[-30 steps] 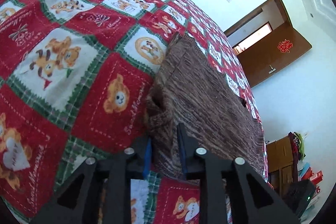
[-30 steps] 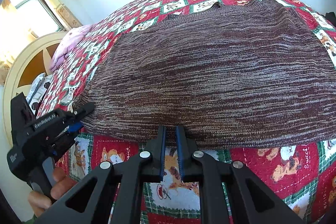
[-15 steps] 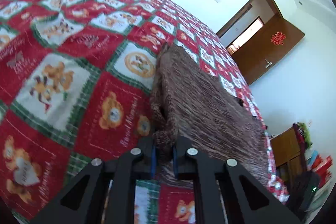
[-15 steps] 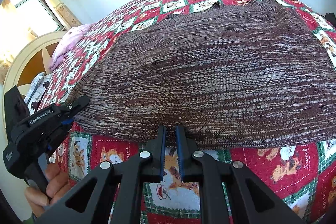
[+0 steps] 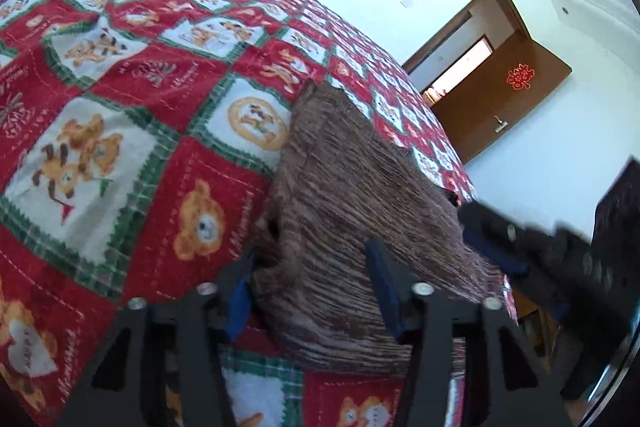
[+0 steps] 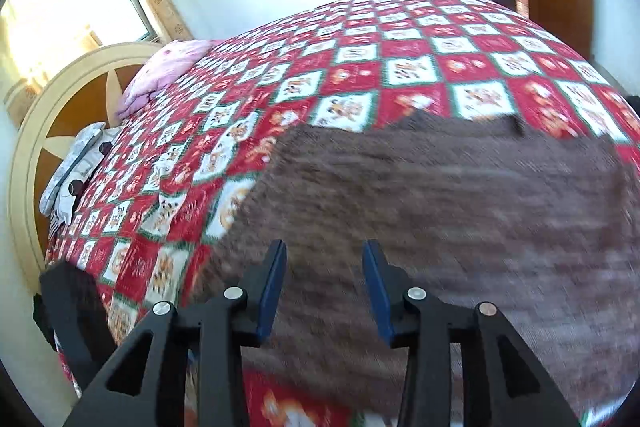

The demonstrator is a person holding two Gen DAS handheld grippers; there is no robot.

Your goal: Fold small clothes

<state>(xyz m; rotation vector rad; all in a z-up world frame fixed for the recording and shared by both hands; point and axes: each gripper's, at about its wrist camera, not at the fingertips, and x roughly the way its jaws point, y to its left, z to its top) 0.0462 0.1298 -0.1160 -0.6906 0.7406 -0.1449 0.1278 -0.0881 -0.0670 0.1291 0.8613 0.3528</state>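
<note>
The bed (image 6: 420,39) fills most of both views, covered w/ a red-white patchwork quilt (image 5: 132,131) w/ bear pictures. On its near part lies the brown knit garment (image 6: 460,211), spread flat. In the left wrist view it runs from the near edge toward the far right, w/ a small hole or opening at its near left corner.

The left tool (image 5: 312,291) is open, its jaws standing wide on both sides of that near corner; the fabric sits between them but they do not press on it. The right tool (image 6: 324,283) is open too, above the near edge of the garment; this view is blurred, so I cannot tell if it touches the cloth.

Handling, as I judge: the knit is soft, light and limp, a bit stretchy, not slippery, not fragile. It will sag and bunch when lifted, so take it at edge or corner, both tools at same height, approx. one at each near corner, then bring the edge over to the far side.

Around: headboard (image 6: 60,107) far left, pink pillow (image 6: 160,71) and a spotted cloth (image 6: 76,171) at the head end, wooden door (image 5: 496,99) far right. Nothing lies on the garment. Only the tools themselves are close together; the right tool shows as a dark blur at the right of the left wrist view, near the garment edge.
</note>
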